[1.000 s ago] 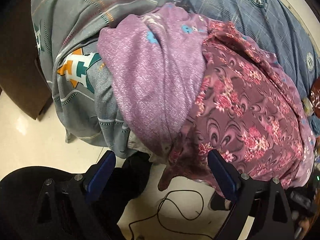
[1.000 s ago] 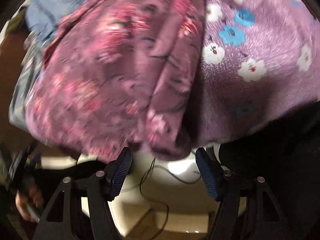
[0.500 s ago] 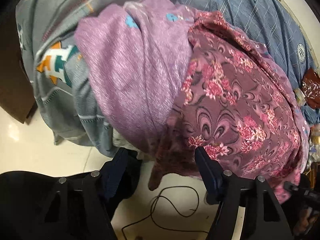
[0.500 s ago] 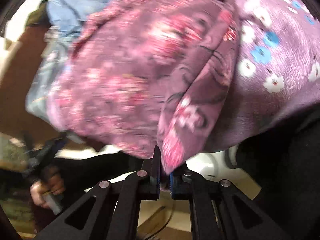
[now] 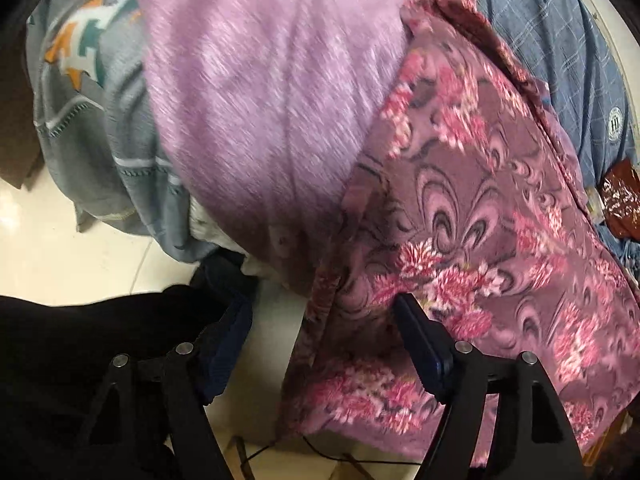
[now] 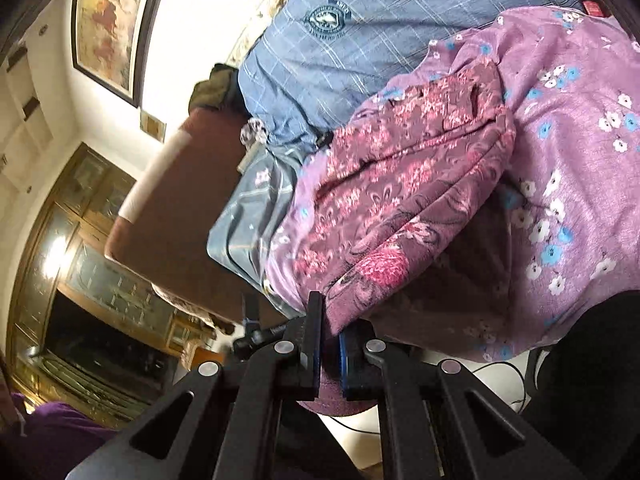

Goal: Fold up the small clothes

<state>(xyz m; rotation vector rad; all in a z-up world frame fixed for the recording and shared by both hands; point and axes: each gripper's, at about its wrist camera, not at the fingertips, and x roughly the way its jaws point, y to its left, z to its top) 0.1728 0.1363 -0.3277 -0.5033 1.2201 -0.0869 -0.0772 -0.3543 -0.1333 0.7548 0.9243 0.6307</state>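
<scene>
Right tool (image 6: 329, 344) clenched on the hem of the maroon floral garment (image 6: 404, 188), draped over the bed's blue crested sheet (image 6: 360, 36); left tool (image 5: 320, 344) spread wide, its right finger (image 5: 420, 344) against that cloth

My left gripper (image 5: 320, 344) holds its jaws spread wide — nothing pinched between them. My right gripper (image 6: 330, 344) is clamped tight on cloth, tilted sideways.

maroon garment (image 5: 480, 208) with pink flowers and swirls; lilac cloth (image 5: 272, 92) with white and blue blossoms; blue checked sheet (image 6: 360, 40); grey blanket (image 5: 104, 128), orange-teal motif.
</scene>
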